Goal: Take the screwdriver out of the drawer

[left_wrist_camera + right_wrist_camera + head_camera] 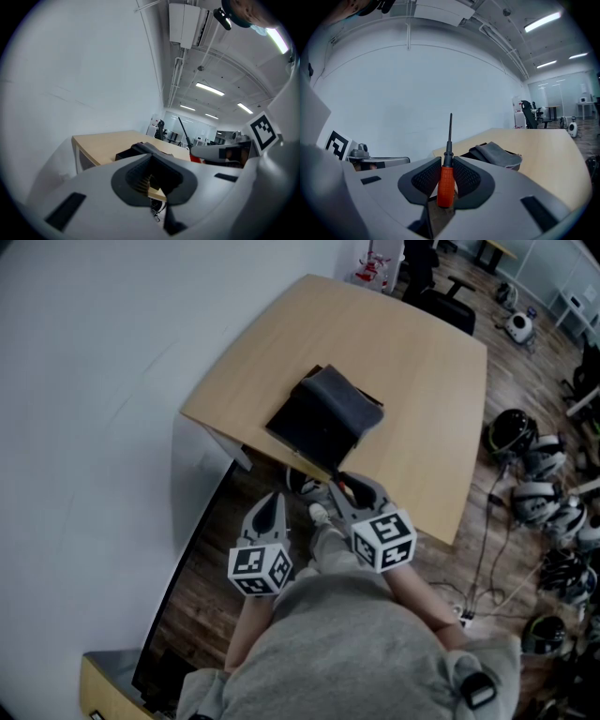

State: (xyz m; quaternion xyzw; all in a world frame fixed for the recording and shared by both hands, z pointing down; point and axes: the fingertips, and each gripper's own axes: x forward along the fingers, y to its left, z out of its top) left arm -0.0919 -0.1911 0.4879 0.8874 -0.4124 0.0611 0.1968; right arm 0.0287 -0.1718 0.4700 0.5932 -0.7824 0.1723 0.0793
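Note:
An orange-handled screwdriver (446,182) stands upright between the pads of my right gripper (445,176), its dark shaft pointing up. In the head view that right gripper (352,487) hovers at the near edge of the wooden table (412,362), shut on the screwdriver (345,489). A black drawer box (305,432) with a grey cloth (342,404) on top sits on the table just beyond it. My left gripper (274,499) is held beside the right one, off the table's edge. The pads of the left gripper (154,182) stand a narrow gap apart with nothing between them.
A white wall runs along the left. Several helmets (539,486) and cables (487,554) lie on the wood floor at the right. An office chair (450,301) stands past the table's far side. The person's shoes (319,514) show below the grippers.

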